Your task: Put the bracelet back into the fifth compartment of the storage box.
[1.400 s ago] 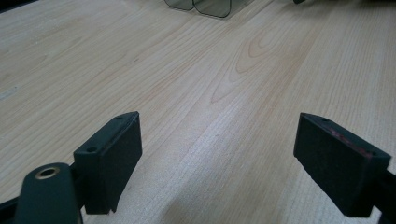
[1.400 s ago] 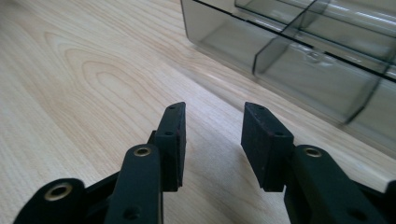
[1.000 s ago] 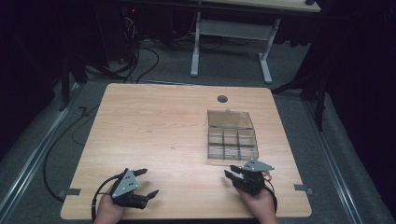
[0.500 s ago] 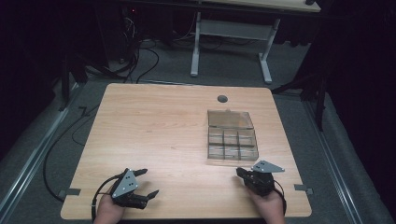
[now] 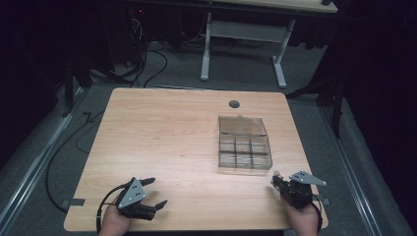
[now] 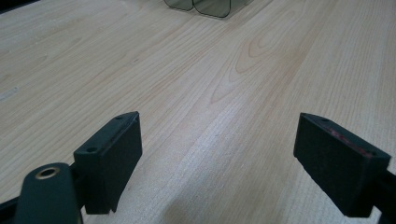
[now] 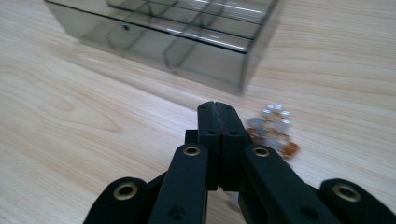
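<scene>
Small parts (image 7: 273, 128), blurred and unidentifiable, lie on the desk (image 5: 167, 142) just beside the right tongs (image 7: 219, 112), at 5 o'clock of the compartment box (image 5: 244, 145). Right tongs, pressed together, have shifted toward 4 o'clock. Left tongs (image 5: 156, 191) stay apart.

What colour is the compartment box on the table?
The compartment box is smoky grey and see-through, with divider walls inside. The right gripper view shows it best.
</scene>
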`<state>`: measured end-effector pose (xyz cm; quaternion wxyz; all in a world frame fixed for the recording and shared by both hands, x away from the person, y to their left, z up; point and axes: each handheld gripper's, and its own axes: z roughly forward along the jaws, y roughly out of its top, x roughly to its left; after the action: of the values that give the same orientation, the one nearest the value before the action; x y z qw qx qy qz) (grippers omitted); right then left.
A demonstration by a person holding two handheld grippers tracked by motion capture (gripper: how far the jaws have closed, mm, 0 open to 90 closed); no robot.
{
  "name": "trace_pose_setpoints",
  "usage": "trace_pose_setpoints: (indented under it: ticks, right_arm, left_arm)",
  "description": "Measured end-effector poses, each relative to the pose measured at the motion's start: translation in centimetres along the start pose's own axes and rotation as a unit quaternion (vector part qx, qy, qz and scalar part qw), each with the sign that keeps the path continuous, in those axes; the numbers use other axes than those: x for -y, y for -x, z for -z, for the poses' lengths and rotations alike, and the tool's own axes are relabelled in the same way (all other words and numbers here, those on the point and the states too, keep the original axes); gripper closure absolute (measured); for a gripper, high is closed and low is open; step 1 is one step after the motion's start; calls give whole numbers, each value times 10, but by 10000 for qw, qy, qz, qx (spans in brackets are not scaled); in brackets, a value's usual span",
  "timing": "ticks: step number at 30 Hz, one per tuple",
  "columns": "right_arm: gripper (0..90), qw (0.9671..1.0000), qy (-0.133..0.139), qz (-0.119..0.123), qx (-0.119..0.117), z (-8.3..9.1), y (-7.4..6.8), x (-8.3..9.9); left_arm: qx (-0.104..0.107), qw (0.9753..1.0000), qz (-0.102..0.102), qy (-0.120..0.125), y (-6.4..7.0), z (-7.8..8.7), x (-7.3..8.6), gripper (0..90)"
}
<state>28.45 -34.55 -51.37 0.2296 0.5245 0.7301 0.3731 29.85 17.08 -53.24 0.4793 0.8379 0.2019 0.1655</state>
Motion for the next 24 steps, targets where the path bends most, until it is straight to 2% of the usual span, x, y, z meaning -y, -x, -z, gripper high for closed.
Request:
trace_pose_setpoints:
  ticks: [6,11,17,20,24]
  right_arm:
    - [900,9996,-62,-184,205,5,15,4]
    - [900,9990,-138,-321,278,2,25,7]
    - [900,9985,-241,-246,415,-12,31,-3]
    - [900,9985,-305,-276,368,-16,30,-3]
    - [900,9991,-336,-171,213,-13,23,0]
  left_arm:
    - [-7,10000,12,0,0,0,0,160]
    - [-11,10000,4,-18,0,0,0,160]
    - [-25,10000,3,-26,0,0,0,160]
    - [-26,10000,9,-20,0,-1,0,160]
    - [-16,10000,14,-33,0,-1,0,160]
